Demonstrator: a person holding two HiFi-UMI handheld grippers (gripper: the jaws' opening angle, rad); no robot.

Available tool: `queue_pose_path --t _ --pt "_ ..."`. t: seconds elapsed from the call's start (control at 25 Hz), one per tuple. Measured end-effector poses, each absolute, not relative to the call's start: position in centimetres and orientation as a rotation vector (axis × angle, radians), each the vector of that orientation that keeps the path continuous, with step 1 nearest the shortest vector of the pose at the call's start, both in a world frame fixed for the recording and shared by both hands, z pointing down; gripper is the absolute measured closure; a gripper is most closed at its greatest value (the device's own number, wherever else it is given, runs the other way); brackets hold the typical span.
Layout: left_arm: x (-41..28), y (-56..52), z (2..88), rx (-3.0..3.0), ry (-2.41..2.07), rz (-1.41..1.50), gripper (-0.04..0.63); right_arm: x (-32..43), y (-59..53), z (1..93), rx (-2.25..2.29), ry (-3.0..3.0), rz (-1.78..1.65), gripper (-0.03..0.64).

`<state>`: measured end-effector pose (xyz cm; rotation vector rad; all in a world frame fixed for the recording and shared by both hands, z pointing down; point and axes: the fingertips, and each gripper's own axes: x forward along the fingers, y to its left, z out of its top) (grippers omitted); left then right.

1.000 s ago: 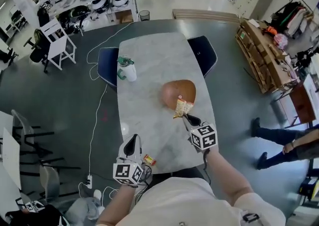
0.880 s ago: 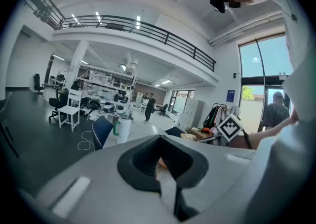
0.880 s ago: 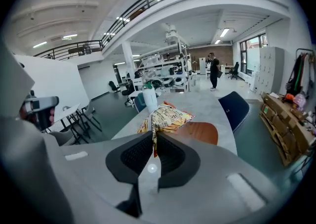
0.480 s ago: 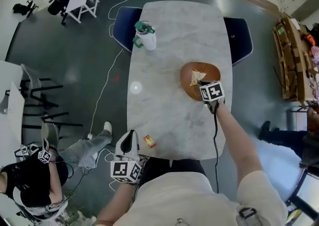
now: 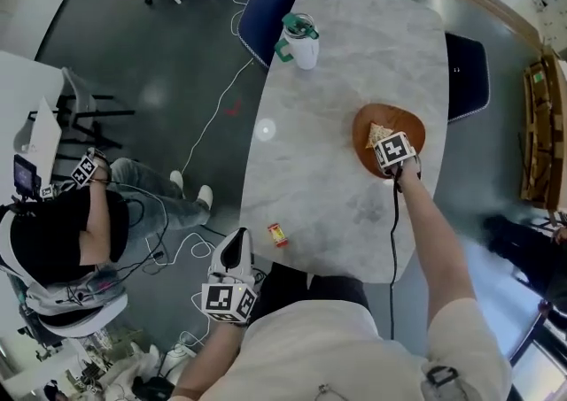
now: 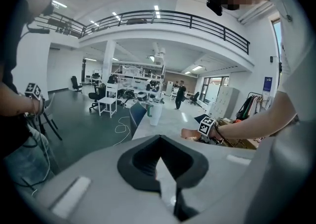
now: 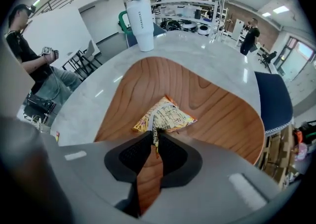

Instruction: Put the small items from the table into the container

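Observation:
A wooden bowl (image 5: 409, 128) (image 7: 222, 114) sits on the marble table (image 5: 337, 187) at the right. A yellow snack packet (image 5: 379, 134) (image 7: 165, 114) lies in it. My right gripper (image 5: 384, 142) (image 7: 152, 136) points steeply down into the bowl, its jaws opening, with the packet's edge still pinched between the tips. A small red and yellow item (image 5: 278, 234) lies near the table's front edge. My left gripper (image 5: 235, 247) (image 6: 159, 139) hangs just off that edge, shut and holding nothing.
A white tumbler with a green lid (image 5: 301, 41) (image 7: 139, 18) stands at the table's far left. Two blue chairs (image 5: 266, 10) (image 5: 468, 72) are tucked under the far side. A seated person (image 5: 62, 222) is on the left, and a white cable (image 5: 213, 116) runs across the floor.
My right gripper carried the snack packet from the near side of the bowl down into it. My left gripper drew back off the table's front edge, away from the small item.

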<state>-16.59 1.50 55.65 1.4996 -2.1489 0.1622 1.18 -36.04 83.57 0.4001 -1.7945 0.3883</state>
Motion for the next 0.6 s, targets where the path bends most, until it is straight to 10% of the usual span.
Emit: queue_pose_path --t 0.6 --pt "-14.7 -2.0 52.1 1.83 -2.052 0.069 0.592 4.2 -32.0 61.6 0.783 -2.415 0.523 0.46"
